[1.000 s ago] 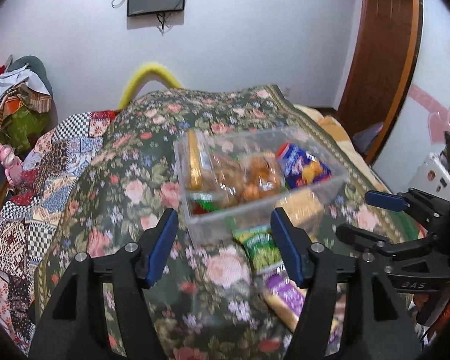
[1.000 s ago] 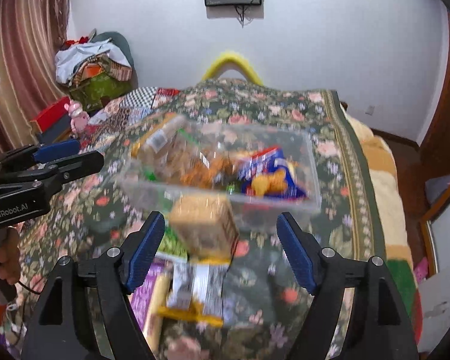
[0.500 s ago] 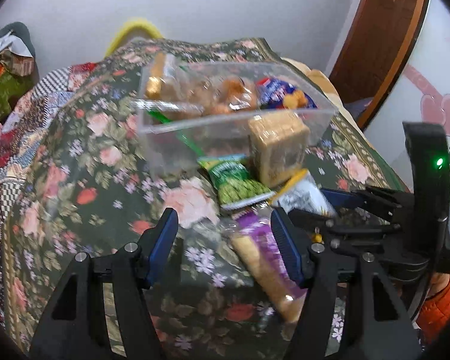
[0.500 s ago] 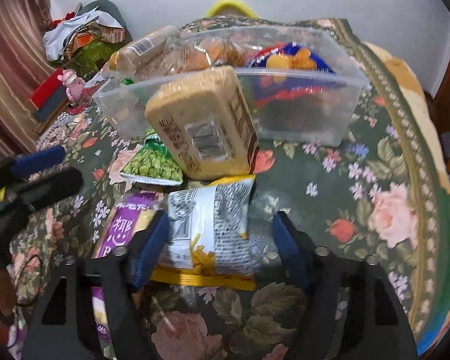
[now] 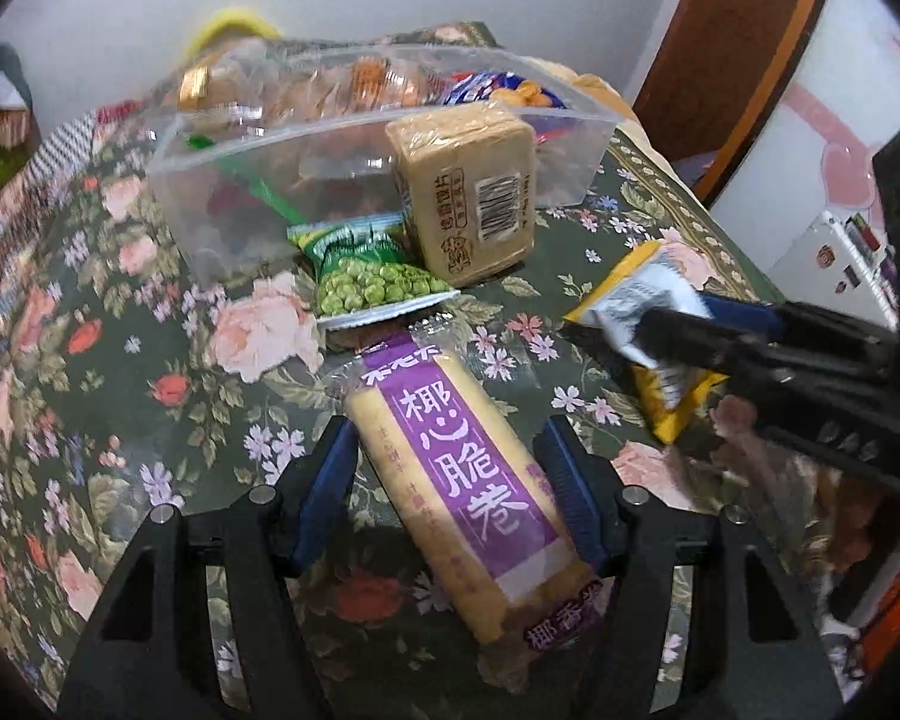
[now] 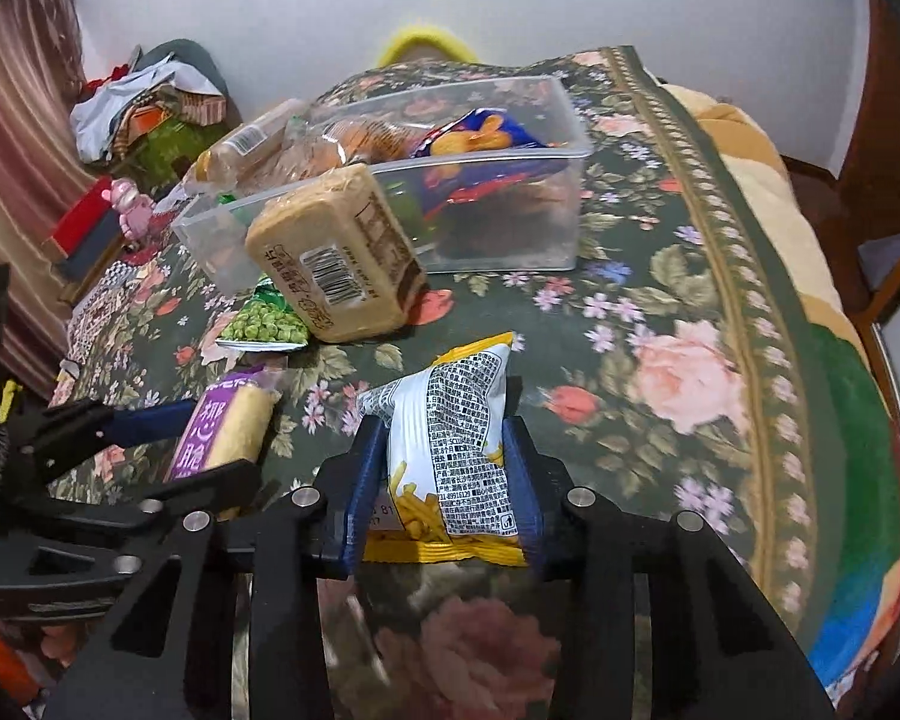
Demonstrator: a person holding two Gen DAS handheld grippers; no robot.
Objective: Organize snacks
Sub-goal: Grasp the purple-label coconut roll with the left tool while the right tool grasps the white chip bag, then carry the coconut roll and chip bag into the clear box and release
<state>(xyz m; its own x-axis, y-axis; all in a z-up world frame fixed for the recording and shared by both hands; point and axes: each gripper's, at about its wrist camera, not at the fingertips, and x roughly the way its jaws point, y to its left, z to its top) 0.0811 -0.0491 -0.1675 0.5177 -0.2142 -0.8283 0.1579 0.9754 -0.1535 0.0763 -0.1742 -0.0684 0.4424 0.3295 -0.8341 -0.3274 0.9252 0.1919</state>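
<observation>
The clear bin (image 6: 513, 180) sat far back on the floral bedspread (image 6: 690, 360), already part-filled with bagged snacks, and served as the reference for all else. Since a second earlier both grippers had come down from above the bin to the loose snacks lying nearer than its front wall. A tan biscuit block (image 6: 336, 252) leaned against that wall, with a green pea packet (image 6: 264, 324) beside it at its foot.

Nearer than the bin, the right gripper (image 6: 447, 468) had just been closing and was now clamped on the white-and-yellow chip bag (image 6: 456, 438), pads pressing its sides, so that bag looked ready to lift. To the left of it, equally near of the bin, the left gripper (image 5: 450, 480) stood apart astride the purple wafer roll (image 5: 450, 480), its pads (image 5: 330, 492) not visibly pressing; its jaws had narrowed slightly.

Open bedspread lay right of the bin, and the bin's right half held spare room. The bed's right edge dropped off nearby, and the two grippers worked close together.
</observation>
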